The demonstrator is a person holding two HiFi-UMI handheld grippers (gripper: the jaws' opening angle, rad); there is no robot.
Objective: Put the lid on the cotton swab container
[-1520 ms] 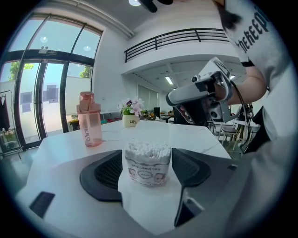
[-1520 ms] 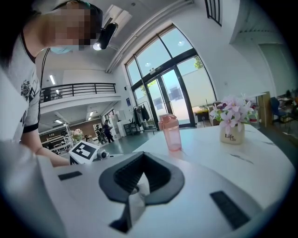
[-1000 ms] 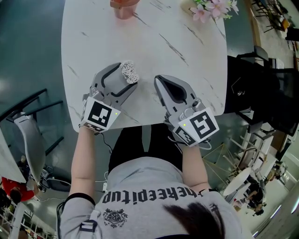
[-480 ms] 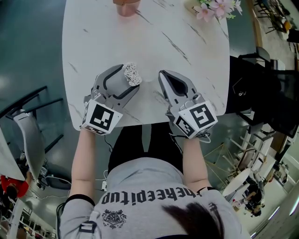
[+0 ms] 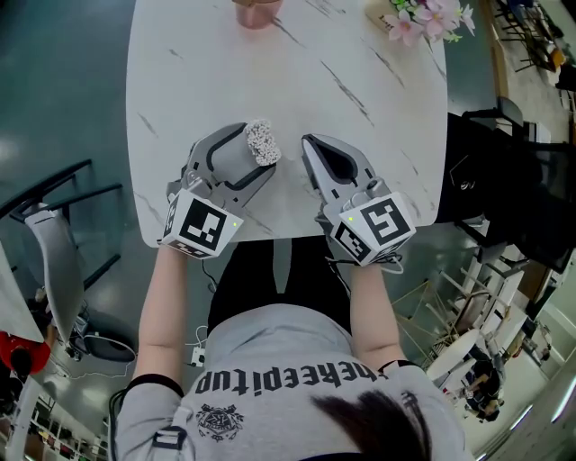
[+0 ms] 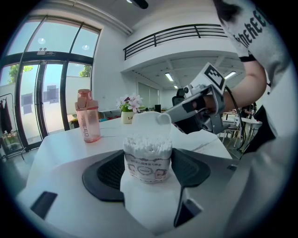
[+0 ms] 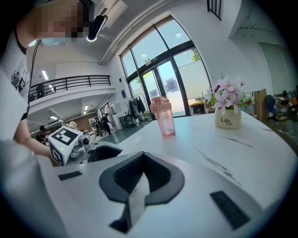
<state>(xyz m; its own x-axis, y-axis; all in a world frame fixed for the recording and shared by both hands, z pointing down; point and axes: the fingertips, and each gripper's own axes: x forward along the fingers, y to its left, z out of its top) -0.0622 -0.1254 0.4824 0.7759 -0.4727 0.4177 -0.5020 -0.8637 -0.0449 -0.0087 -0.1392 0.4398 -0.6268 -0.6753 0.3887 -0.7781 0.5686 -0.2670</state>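
My left gripper [image 5: 255, 153] is shut on the cotton swab container [image 5: 262, 141], a small clear tub packed with white swabs and open at the top. In the left gripper view the container [image 6: 147, 159] stands upright between the dark pads. My right gripper [image 5: 309, 147] hovers just to its right, shut on the white lid [image 6: 145, 122]. That lid shows edge-on between the pads in the right gripper view, as a thin pale strip [image 7: 136, 200]. From the left gripper view the lid is just behind the container, a little above its swabs. Both are held over the white marble table [image 5: 360, 108].
A pink drinking bottle [image 5: 256, 11] stands at the table's far edge, and a small pot of pink flowers [image 5: 423, 16] at the far right corner. The table's near edge [image 5: 270, 238] runs under both grippers. A black chair [image 5: 504, 180] is to the right.
The left gripper with the container has shifted slightly right, so the gap to the right gripper's tip is narrower. Both grippers stay shut.
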